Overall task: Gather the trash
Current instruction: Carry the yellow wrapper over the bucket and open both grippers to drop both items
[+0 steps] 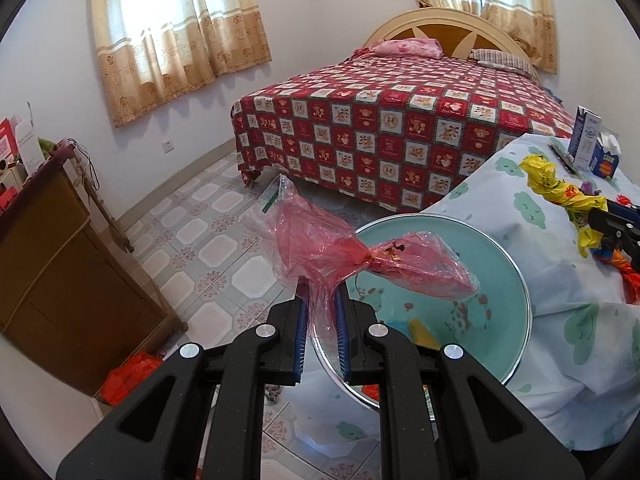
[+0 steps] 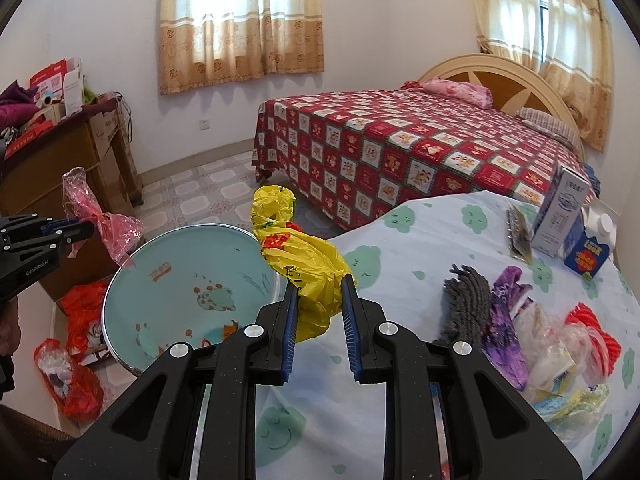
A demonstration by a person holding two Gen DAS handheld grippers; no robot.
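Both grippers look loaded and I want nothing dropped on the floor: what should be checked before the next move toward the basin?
1. Left gripper shut on the pink plastic bag: ok.
2. Right gripper shut on the yellow plastic bag: ok.
3. Pink bag over the teal basin: cannot tell; in the left wrist view one end hangs in front of it.
4. Yellow bag over the basin: not ok, it hangs at the rim, beside the cloth-covered table.
5. Basin has room: ok.
6. Trash left on the table: not ok, the wrapper pile remains.
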